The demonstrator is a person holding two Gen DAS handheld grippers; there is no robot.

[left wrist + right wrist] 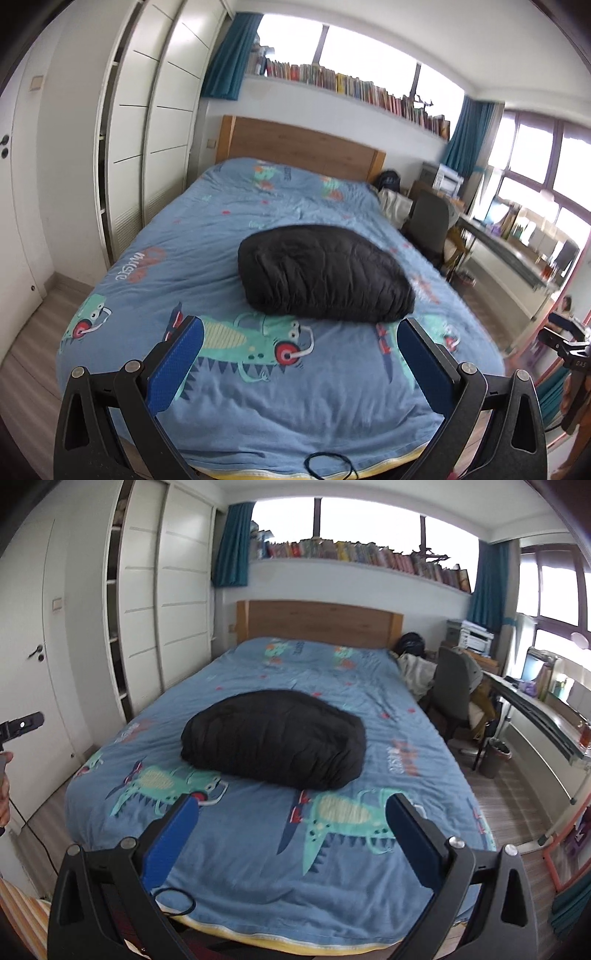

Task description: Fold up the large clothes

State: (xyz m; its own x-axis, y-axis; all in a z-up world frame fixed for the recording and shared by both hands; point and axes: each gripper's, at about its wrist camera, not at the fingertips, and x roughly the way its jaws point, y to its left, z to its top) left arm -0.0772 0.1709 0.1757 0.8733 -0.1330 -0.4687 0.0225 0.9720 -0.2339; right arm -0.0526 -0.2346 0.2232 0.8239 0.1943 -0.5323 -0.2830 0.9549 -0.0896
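Note:
A black quilted puffer garment (321, 273) lies folded into a compact bundle in the middle of the bed, on a blue crocodile-print duvet (177, 258). It also shows in the right wrist view (273, 736). My left gripper (300, 341) is open and empty, held above the foot of the bed, short of the bundle. My right gripper (291, 818) is open and empty too, also back from the bundle near the foot of the bed (258, 897). Part of the other gripper shows at the right edge of the left view (570, 341) and at the left edge of the right view (20, 723).
A wooden headboard (317, 622) and a book shelf (369, 554) stand behind the bed. White wardrobes (162, 602) line the left wall. A grey chair (456, 688), desk (535, 709) and bin (496, 757) stand on the right. A thin black cable loop (173, 901) lies on the duvet's front edge.

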